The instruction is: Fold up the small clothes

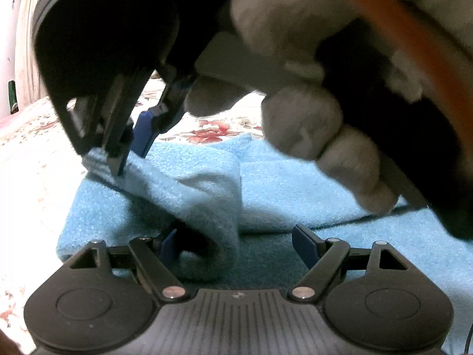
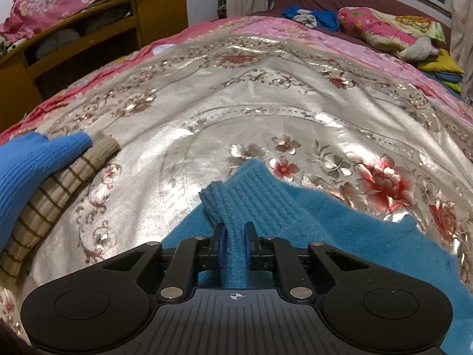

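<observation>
Surroundings: a bed under a silvery floral bedspread (image 2: 236, 94) with pink edging. On its left margin lies a bright blue knit garment (image 2: 26, 171) over a beige striped knit (image 2: 59, 183), well apart from the task's item. At the far end sit a floral pillow (image 2: 390, 29), a small heap of blue clothes (image 2: 313, 16) and folded yellow cloth. A wooden shelf unit (image 2: 97, 29) stands beside the bed at left.

Obstruction: in the left wrist view, a gloved hand (image 1: 310, 112) and the body of the right gripper (image 1: 130, 151) fill the upper frame, hiding most of the bed.

Task item: teal fleece sweater (image 2: 340, 222), lying on the bedspread's near part; fuzzy body, ribbed sleeve (image 2: 254, 195) bunched into a raised fold.

Tools: right gripper clenched on the ribbed sleeve, cloth running between its blue pads. Left gripper (image 1: 239, 245) spread wide and released, hovering low over the sweater, a hump of fleece between its fingers, untouched.
</observation>
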`<move>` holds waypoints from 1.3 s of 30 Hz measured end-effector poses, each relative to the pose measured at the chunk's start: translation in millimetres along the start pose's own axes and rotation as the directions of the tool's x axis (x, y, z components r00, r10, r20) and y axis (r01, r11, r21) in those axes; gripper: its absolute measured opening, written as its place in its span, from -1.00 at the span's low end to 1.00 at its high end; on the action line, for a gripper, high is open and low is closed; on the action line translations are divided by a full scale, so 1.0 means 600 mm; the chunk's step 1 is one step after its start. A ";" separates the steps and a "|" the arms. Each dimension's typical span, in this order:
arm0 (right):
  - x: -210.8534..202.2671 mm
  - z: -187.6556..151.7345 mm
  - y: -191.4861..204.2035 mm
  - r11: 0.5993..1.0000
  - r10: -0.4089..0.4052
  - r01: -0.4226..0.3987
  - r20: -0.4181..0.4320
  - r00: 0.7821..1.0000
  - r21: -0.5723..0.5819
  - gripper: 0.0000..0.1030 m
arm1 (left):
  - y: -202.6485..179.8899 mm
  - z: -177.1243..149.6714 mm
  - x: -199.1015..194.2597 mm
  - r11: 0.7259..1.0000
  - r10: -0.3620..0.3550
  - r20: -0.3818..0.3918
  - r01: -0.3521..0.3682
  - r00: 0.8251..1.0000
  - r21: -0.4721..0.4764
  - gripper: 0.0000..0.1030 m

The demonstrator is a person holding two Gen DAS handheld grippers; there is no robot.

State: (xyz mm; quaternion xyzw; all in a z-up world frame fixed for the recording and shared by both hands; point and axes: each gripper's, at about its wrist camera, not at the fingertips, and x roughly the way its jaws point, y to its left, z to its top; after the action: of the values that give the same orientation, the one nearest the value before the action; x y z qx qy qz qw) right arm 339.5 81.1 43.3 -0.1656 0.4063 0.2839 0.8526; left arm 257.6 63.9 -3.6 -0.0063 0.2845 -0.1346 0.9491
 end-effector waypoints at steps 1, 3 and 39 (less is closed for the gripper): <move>-0.003 0.001 -0.002 1.000 -0.001 0.001 0.003 1.000 0.005 -0.83 | 0.000 0.000 0.000 1.000 0.000 -0.001 0.000 1.000 0.000 0.65; -0.010 0.001 -0.008 1.000 -0.008 0.008 0.010 1.000 0.017 -0.84 | 0.000 0.000 0.000 1.000 -0.001 0.000 0.001 1.000 -0.001 0.65; -0.233 -0.263 -0.358 0.736 -0.199 -0.025 0.251 0.947 0.677 -0.87 | 0.006 0.020 -0.035 0.999 -0.022 0.008 0.022 1.000 -0.024 0.80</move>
State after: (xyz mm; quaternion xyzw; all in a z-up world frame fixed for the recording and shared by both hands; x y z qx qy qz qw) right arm 306.8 -217.3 67.1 0.1800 0.3354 0.0996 0.9193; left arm 247.8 71.9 17.4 -0.0216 0.2823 -0.1416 0.9486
